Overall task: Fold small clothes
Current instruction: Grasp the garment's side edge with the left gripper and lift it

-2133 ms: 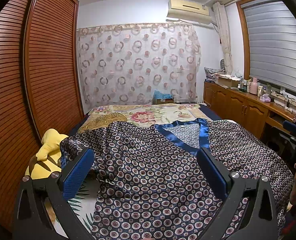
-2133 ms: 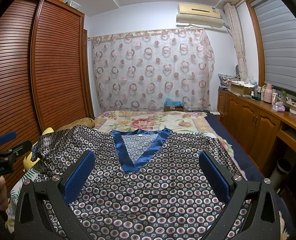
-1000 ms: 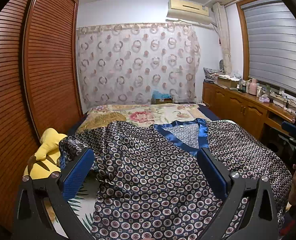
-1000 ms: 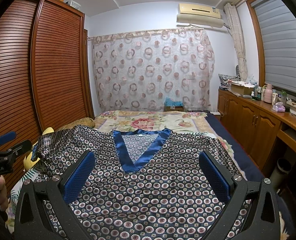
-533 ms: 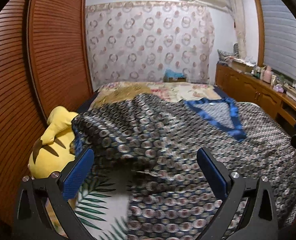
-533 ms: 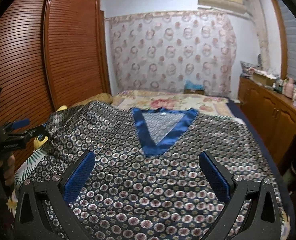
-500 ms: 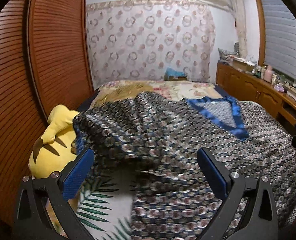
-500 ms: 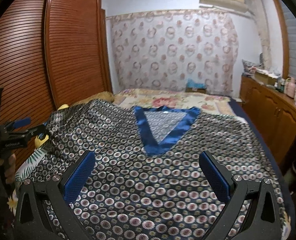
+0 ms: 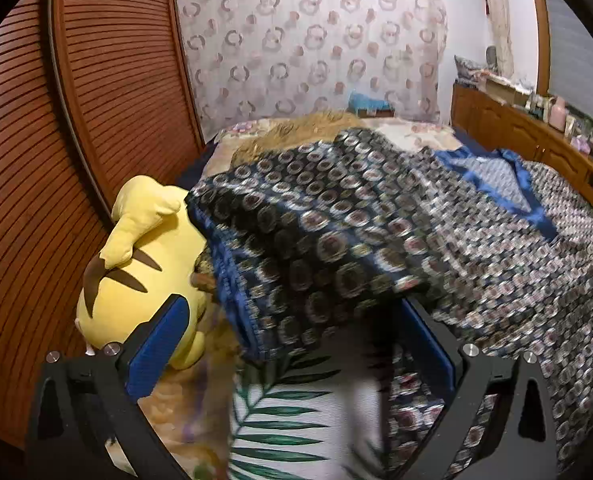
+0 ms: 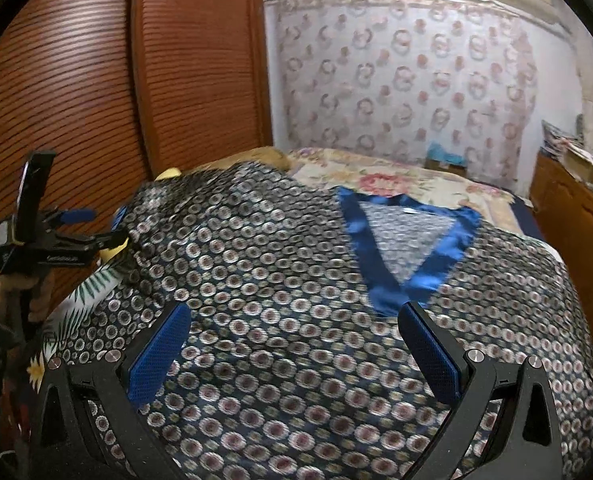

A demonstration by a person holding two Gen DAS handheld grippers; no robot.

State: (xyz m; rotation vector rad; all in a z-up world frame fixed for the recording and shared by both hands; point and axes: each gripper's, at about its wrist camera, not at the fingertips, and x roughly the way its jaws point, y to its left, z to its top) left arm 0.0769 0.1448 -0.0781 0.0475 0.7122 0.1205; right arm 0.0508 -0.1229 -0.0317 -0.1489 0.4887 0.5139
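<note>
A dark satin top (image 10: 280, 280) with ring dots and a blue V-neck (image 10: 408, 248) lies spread on the bed. In the left wrist view its left sleeve (image 9: 316, 248) hangs close over my open left gripper (image 9: 296, 344), with the cuff edge between the blue pads. In the right wrist view the left gripper (image 10: 96, 240) sits at the sleeve's left end, touching the cloth. My right gripper (image 10: 296, 352) is open and empty just above the top's lower middle.
A yellow plush toy (image 9: 144, 264) lies at the bed's left edge beside the slatted wooden wardrobe (image 9: 76, 140). A leaf-print sheet (image 9: 296, 420) shows under the sleeve. A wooden cabinet (image 10: 576, 232) runs along the right wall. A floral bedspread (image 10: 396, 180) covers the far bed.
My left gripper has moved left and down to the sleeve, which now lies over its jaws. My right gripper has turned left and dipped toward the top.
</note>
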